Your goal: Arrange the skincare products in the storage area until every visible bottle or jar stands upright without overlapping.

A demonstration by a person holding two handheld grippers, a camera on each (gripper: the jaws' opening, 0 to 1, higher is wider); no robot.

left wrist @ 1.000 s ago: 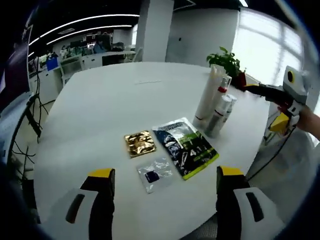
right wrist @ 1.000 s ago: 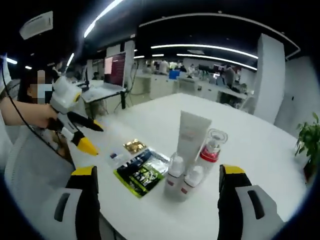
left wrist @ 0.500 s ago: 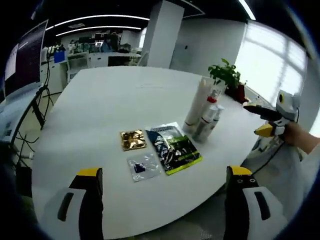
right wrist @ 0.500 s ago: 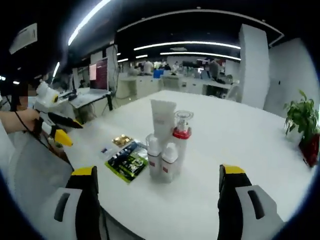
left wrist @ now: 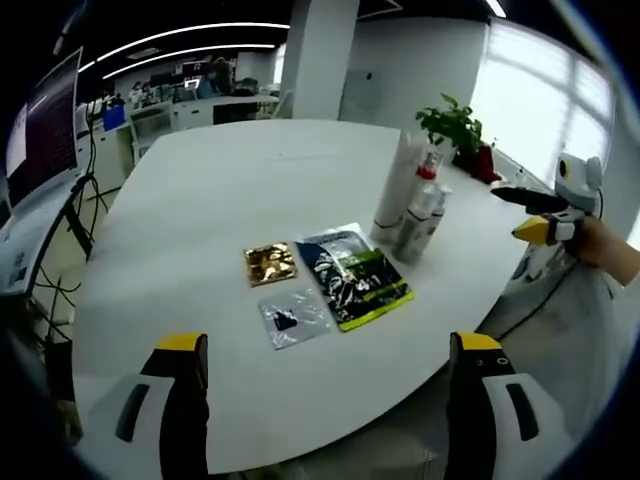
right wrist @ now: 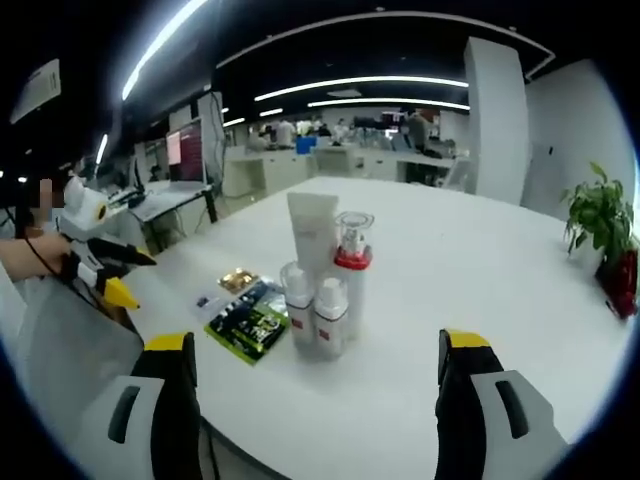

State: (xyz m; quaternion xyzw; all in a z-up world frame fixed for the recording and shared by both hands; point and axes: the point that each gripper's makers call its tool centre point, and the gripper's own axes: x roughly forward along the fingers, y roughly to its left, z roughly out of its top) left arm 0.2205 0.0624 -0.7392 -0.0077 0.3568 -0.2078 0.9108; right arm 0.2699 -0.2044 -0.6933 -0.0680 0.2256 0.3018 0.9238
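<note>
On the round white table (left wrist: pixel 220 190) a tall white tube (left wrist: pixel 394 188), a clear-capped bottle with a red collar (left wrist: pixel 428 176) and two small white bottles (left wrist: pixel 414 226) stand upright in a tight cluster. In the right gripper view they are the tube (right wrist: pixel 313 234), the red-collared bottle (right wrist: pixel 352 262) and the small bottles (right wrist: pixel 330 318). My left gripper (left wrist: pixel 330 400) is open over the near edge, far from them. My right gripper (right wrist: pixel 322 400) is open too, short of the cluster, and appears as the right gripper (left wrist: pixel 510 212) at the right.
Three flat sachets lie beside the bottles: a gold one (left wrist: pixel 270 263), a dark green one (left wrist: pixel 356 277) and a small clear one (left wrist: pixel 293 318). A potted plant (left wrist: pixel 452 125) stands behind the table's far edge. A person's hand holds the left gripper (right wrist: pixel 138 280).
Both cameras have shifted a little with the hands. The bottles, tube and sachets stay where they were. Both grippers stay open.
</note>
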